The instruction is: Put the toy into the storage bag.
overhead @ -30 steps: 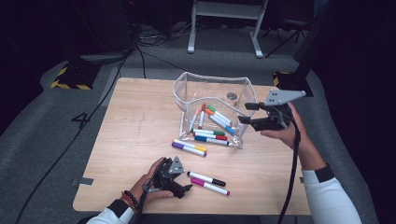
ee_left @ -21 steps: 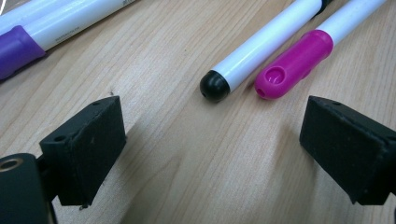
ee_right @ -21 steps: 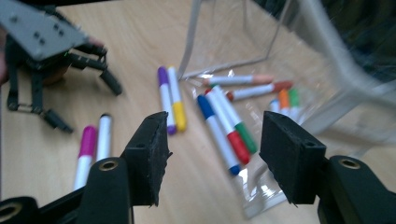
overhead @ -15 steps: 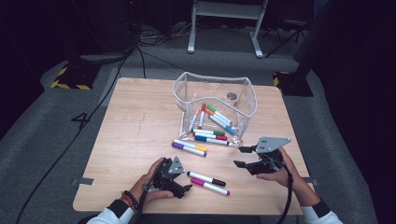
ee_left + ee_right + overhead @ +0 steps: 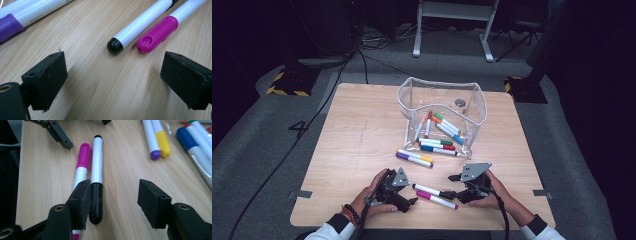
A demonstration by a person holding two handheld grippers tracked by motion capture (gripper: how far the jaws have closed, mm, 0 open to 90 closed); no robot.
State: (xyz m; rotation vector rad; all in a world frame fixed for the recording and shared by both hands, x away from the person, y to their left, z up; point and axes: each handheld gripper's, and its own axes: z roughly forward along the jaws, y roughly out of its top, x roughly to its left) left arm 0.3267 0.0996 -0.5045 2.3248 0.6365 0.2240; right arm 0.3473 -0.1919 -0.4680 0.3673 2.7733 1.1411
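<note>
Black-capped and magenta-capped markers lie side by side near the front edge of the wooden tabletop (image 5: 362, 125), between the two claws. The right claw (image 5: 113, 202), which a second ago was up beside the clear plastic pouch (image 5: 477, 107) at the far right, has come down to the front edge. It now stands spread wide, with one jaw touching the black-capped marker (image 5: 97, 170) and the other well clear of it. The magenta marker (image 5: 83, 157) lies just outside that jaw. The left claw (image 5: 113, 82) rests released, its jaws apart and holding nothing, facing the markers' other ends. Judging by this, the next pickup is the black-capped marker, probably bound for the pouch, where several markers already lie.
</note>
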